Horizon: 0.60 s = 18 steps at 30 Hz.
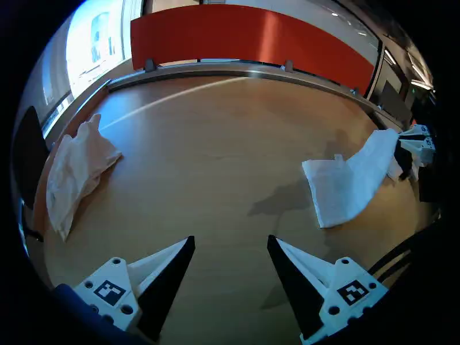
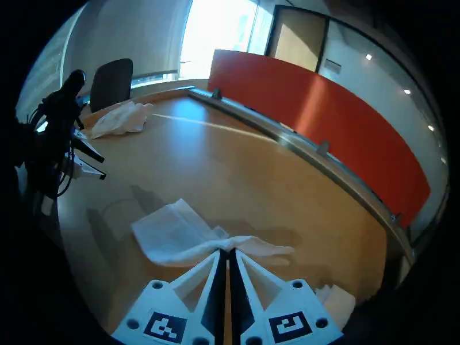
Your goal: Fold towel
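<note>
Though half flat, a rumpled towel [image 2: 172,236].

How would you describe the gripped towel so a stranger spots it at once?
Find the wooden table with the red divider. The white towel lies partly flat, one end pinched in the right gripper. The heaped towel by the black chair lies untouched.

L gripper [image 1: 230,239] & R gripper [image 2: 228,252] both wearing white wedge fingers [image 1: 167,267] w/ blk inner faces, sq b/w tags [image 1: 109,291], round screw holes. Blk cables [image 1: 398,257] trailing by L unit.
</note>
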Tool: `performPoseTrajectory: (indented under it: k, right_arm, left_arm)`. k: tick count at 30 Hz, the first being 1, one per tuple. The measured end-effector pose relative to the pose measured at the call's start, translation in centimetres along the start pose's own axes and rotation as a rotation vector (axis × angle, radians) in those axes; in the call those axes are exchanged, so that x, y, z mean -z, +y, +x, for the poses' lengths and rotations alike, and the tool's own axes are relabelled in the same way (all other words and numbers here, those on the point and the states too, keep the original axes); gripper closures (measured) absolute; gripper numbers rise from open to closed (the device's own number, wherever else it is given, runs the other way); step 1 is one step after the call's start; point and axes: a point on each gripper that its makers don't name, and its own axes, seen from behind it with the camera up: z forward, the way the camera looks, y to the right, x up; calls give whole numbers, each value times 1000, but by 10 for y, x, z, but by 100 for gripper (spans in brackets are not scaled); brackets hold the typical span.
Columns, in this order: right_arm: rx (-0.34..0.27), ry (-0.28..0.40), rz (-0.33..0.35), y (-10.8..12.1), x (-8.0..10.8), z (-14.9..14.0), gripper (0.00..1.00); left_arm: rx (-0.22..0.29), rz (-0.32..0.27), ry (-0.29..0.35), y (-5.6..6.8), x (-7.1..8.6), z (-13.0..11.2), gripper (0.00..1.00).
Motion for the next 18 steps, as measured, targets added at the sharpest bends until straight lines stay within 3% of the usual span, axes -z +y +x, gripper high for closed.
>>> performPoseTrajectory:
  k: [18]
  right_arm:
    - [56, 2, 127, -61, -33, 18, 89]
  left_arm:
    - [8, 6, 14, -6, 6, 2, 6]
